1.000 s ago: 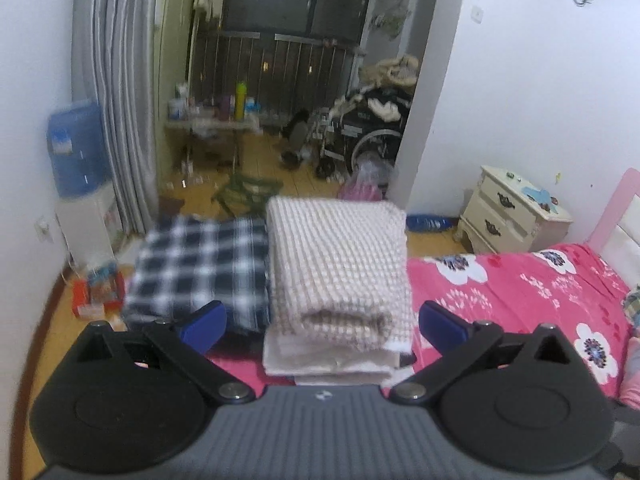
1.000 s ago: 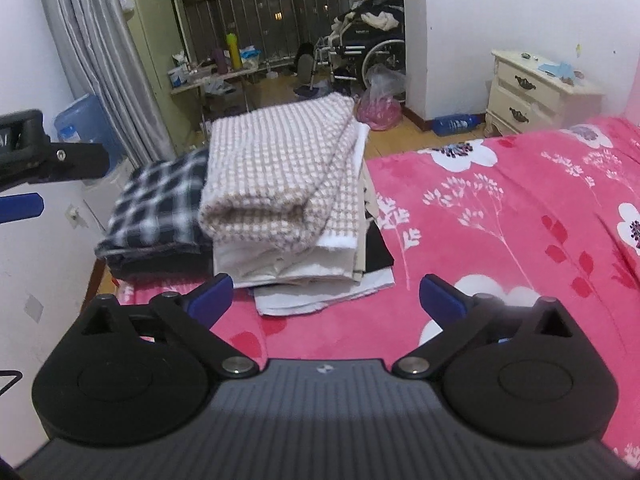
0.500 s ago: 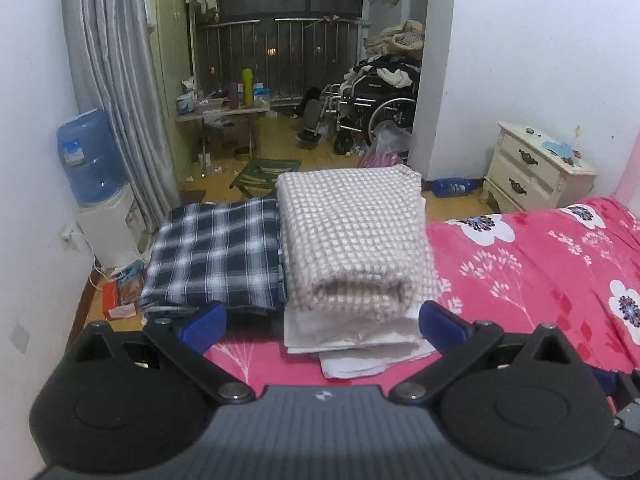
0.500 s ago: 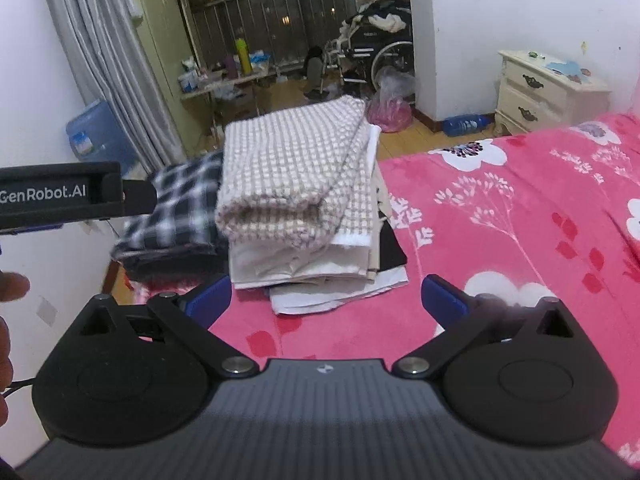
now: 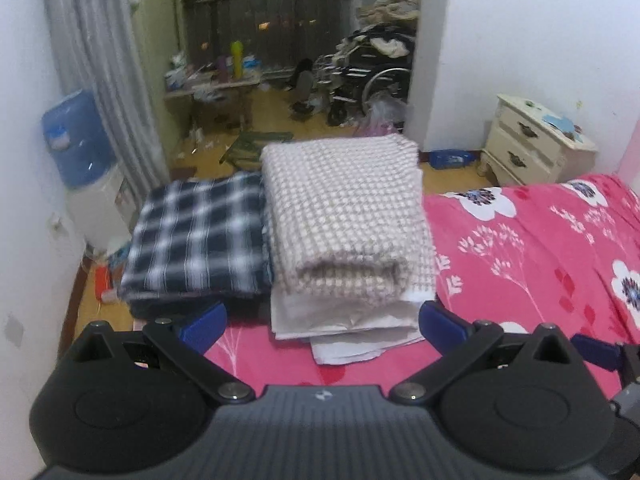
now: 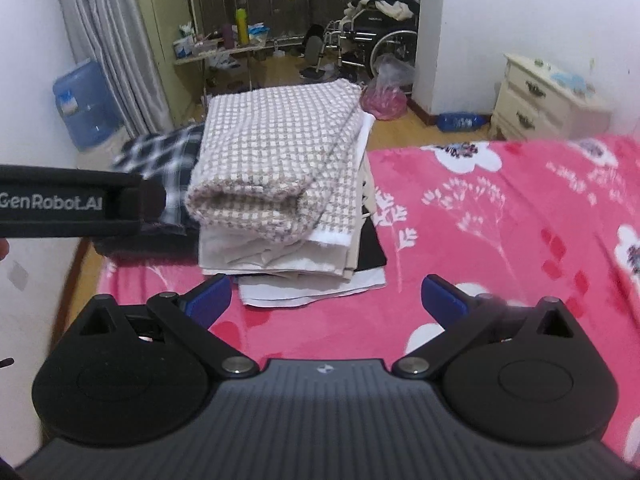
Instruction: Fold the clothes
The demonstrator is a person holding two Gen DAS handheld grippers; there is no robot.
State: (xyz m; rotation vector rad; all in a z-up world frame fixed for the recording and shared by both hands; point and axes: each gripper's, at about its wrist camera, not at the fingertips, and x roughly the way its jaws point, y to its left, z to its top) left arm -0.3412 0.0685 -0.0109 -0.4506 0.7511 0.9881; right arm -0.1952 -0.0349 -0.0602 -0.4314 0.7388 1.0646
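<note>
1. The checked beige garment [image 5: 344, 216] lies folded on top of a stack of pale folded clothes [image 5: 348, 320], at the centre of the left wrist frame and upper centre of the right wrist frame [image 6: 276, 160]; the stack sits on the pink floral bedspread [image 5: 520, 248]
2. Just to its left, touching it, a folded dark plaid garment [image 5: 196, 232] rests on its own darker pile
3. The left gripper [image 5: 322, 322] hangs with its blue fingers spread wide and nothing between them, just short of the stack's near edge
4. The right gripper [image 6: 326, 300] is likewise spread and empty, near the lowest white layer
5. Folding of this piece looks finished, with both tools free; the frame is blurred, so contact with the cloth is hard to rule out
6. The next move likely calls for finding another unfolded garment, and none shows here
7. Farther out: a cream nightstand [image 5: 536, 144] at right, a water dispenser [image 5: 76, 140] at left, a wheelchair [image 6: 380, 40] at top
</note>
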